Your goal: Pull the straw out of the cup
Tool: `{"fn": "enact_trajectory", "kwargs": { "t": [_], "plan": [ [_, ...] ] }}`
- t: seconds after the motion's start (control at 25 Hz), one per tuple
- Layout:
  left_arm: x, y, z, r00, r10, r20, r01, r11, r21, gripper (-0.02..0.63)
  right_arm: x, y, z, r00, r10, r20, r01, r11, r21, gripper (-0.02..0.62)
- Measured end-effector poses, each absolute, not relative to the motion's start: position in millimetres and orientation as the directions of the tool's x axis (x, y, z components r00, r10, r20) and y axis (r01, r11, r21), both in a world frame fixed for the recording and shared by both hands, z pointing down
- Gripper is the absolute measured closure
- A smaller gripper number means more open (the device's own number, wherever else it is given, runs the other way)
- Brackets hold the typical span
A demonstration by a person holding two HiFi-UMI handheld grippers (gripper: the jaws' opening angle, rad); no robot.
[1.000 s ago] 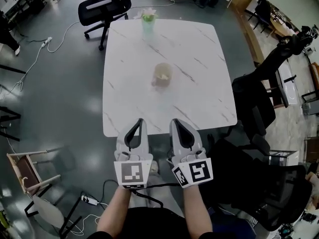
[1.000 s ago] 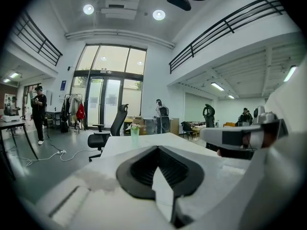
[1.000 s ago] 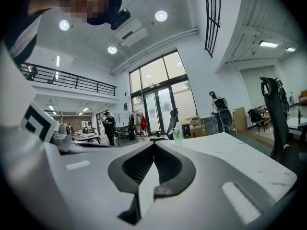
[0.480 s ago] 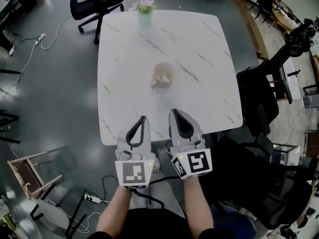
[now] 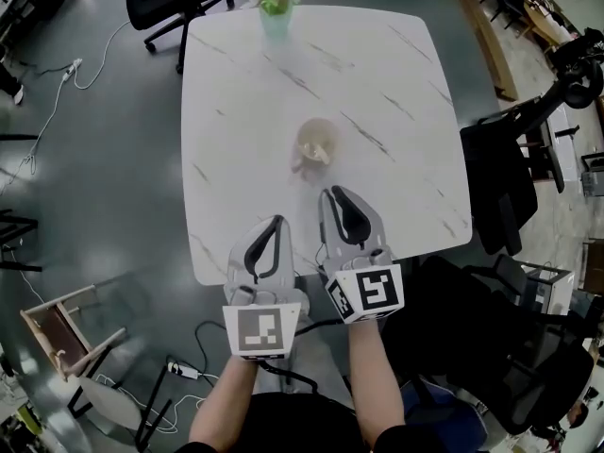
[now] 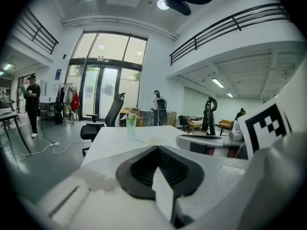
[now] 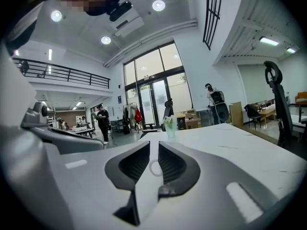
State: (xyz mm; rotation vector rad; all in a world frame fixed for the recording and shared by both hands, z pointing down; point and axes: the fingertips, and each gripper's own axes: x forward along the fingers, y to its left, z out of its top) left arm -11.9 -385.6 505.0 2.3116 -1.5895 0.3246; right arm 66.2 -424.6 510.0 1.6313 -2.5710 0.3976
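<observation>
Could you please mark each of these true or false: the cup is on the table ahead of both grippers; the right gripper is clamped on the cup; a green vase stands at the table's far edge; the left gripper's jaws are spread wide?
1. The cup stands on the white table, ahead of both grippers. True.
2. The right gripper is clamped on the cup. False: it stops short of the cup and does not touch it; only a narrow empty gap shows between its jaws.
3. A green vase with a flower stands near the table's far edge. True.
4. The left gripper has its jaws spread wide. False: its jaws are together, with nothing between them.
</observation>
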Motion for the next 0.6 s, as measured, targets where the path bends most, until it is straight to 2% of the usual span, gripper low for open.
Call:
{"fn": "enact_trajectory", "kwargs": {
  "t": [0.24,0.6],
  "plan": [
    [-10.9,-393.3,519.1,0.358,-0.848,0.391,-0.934,-0.326,0.148,0.604,65.1,-444.7,525.1,-0.429,-0.876,0.220,-0.901,0.399,-0.168,0.508],
    [-7.1,-411.4,527.4,0.385,-0.830,0.405,-0.923,-0.355,0.151,0.604,66.2,-470.8,545.9,-0.399,-0.876,0.270,-0.917,0.380,-0.123,0.497]
  ]
}}
